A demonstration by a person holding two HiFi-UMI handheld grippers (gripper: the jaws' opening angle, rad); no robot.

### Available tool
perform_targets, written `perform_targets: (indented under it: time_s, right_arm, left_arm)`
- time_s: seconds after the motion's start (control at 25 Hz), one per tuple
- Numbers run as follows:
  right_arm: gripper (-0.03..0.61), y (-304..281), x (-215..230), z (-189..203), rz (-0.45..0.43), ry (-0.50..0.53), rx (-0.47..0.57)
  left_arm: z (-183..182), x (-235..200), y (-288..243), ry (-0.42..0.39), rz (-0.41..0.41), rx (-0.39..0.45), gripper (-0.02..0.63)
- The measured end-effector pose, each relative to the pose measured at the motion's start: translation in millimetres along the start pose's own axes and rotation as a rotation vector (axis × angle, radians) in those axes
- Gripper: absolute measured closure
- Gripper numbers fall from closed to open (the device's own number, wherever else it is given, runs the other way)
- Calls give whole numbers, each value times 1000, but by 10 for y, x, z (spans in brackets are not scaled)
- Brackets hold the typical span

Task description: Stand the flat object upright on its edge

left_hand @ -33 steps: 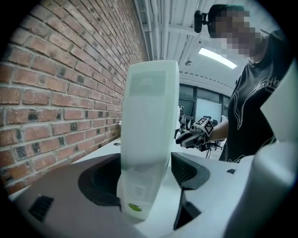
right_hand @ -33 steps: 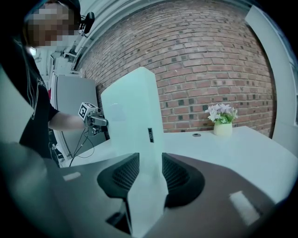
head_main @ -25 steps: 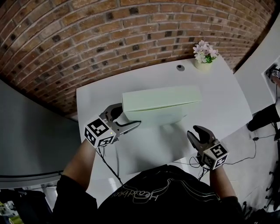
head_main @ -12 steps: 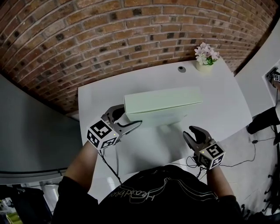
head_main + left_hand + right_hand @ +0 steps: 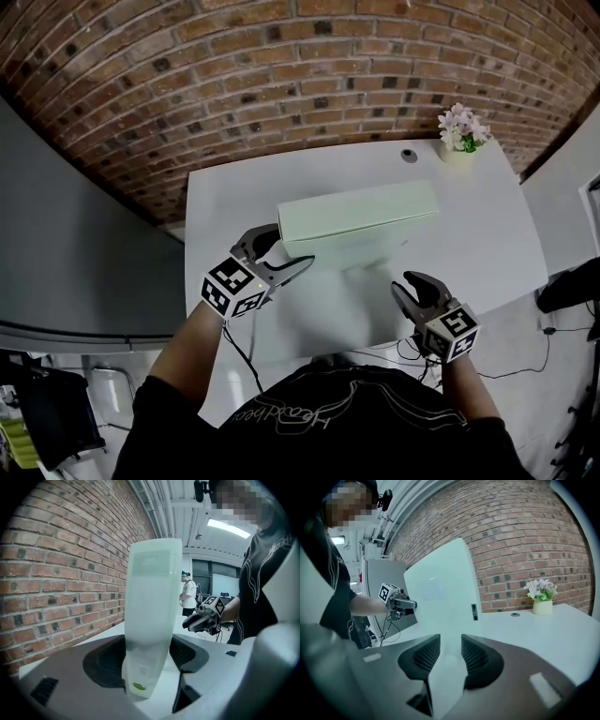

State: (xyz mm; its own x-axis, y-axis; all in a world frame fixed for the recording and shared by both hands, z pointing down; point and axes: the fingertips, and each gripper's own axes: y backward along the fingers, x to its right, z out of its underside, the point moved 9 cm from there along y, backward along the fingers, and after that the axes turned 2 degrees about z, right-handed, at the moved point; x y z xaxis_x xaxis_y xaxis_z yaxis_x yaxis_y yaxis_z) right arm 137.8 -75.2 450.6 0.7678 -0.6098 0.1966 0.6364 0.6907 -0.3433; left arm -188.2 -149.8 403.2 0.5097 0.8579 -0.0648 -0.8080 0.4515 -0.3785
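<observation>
Overhead, we see the box (image 5: 361,217) upright on the table (image 5: 487,216). Only the camera on our left claw (image 5: 292,246) shows its jaws, just closing, pinching the box's end. Our right claw (image 5: 403,283) hangs narrowly parted, empty.

My left claw (image 5: 289,248) and right claw (image 5: 405,283) are grey with black ribbed pads (image 5: 426,657). The left cube (image 5: 232,288) and right cube (image 5: 452,330) carry black-and-white square markers. The box (image 5: 361,220) is pale mint green, and the surface (image 5: 487,234) is white. The brick wall (image 5: 281,75) is reddish-brown with pale mortar. The flowers (image 5: 461,122) are pink-white. My shirt (image 5: 347,422) is black with white line print.
</observation>
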Motion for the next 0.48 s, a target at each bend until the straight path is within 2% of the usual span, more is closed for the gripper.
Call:
perform_targets:
  time_s: [0.48]
  right_arm:
    - [434,72,153,61,-80,1,-33]
  left_arm:
    - [57,348,88,43,-184,12,324]
